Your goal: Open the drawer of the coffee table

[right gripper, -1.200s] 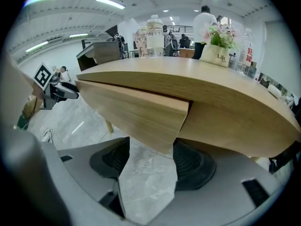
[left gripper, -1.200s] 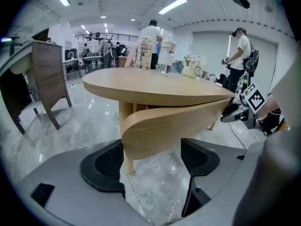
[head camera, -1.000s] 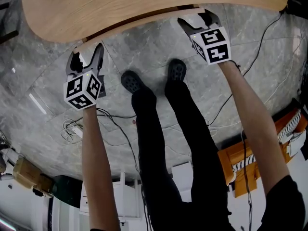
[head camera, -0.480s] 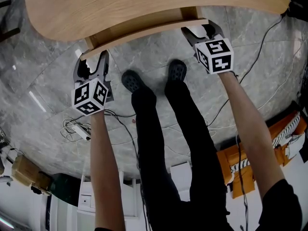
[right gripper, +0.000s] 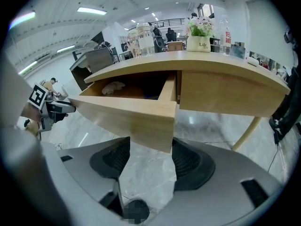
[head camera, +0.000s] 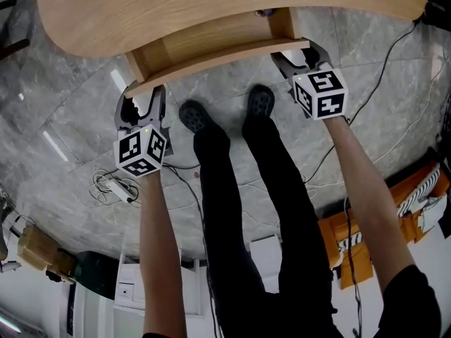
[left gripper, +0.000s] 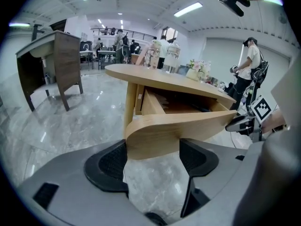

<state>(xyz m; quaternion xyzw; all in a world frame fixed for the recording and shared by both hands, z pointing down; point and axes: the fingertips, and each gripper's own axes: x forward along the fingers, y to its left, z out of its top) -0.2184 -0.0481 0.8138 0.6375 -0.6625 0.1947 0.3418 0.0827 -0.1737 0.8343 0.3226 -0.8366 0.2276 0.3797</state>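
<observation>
The coffee table (head camera: 211,5) has a light wooden top, and its drawer (head camera: 211,44) stands partly pulled out toward me. The curved drawer front (head camera: 218,62) runs between both grippers. My left gripper (head camera: 141,98) is shut on the front's left end (left gripper: 155,135), its pads on either side of the wood. My right gripper (head camera: 296,53) is shut on the right end (right gripper: 150,126) in the same way. Inside the drawer lies a pale crumpled thing (right gripper: 113,86).
The person's legs and dark shoes (head camera: 194,118) stand on the grey marble floor just below the drawer. Cables (head camera: 113,185) trail on the floor at left. A flower pot (right gripper: 200,36) and bottles sit on the table top. Another person (left gripper: 249,65) stands further off.
The drawer has slid out from under the table top toward me. Both grippers have moved back with the drawer front held in them.
</observation>
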